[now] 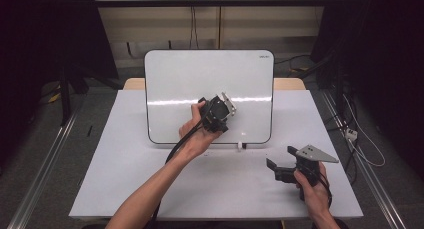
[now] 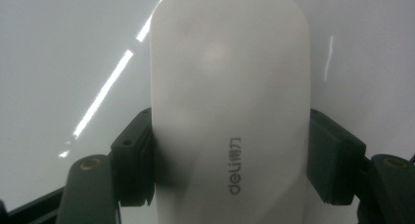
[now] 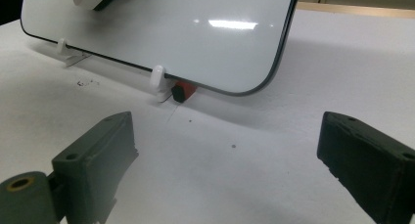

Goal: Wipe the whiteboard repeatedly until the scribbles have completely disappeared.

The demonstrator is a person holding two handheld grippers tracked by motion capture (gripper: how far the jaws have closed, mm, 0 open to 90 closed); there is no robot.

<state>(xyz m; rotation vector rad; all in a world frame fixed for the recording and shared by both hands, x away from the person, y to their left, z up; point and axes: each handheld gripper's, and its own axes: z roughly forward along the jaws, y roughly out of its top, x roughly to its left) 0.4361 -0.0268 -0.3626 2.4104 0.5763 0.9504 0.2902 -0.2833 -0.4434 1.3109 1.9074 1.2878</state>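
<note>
A white whiteboard [image 1: 210, 74] stands upright, leaning back, at the rear middle of the table. My left gripper [image 1: 223, 105] is raised in front of its lower middle and points at its face. In the left gripper view, the left gripper [image 2: 230, 155] is shut on a white oblong eraser [image 2: 230, 111] with grey lettering, its black pads pressing both long sides. The board's glossy surface [image 2: 58, 62] lies right behind the eraser. My right gripper [image 1: 278, 165] rests low at the table's front right. Its jaws stand wide open [image 3: 227, 150] with nothing between them, facing the board's lower corner [image 3: 186, 33].
The white table [image 1: 150, 179] carries the board on small white feet [image 3: 157, 79], with a small red and black piece [image 3: 182, 91] tucked under the board's edge. One foot [image 1: 240, 145] is visible in the high view. Dark floor and cables surround the table.
</note>
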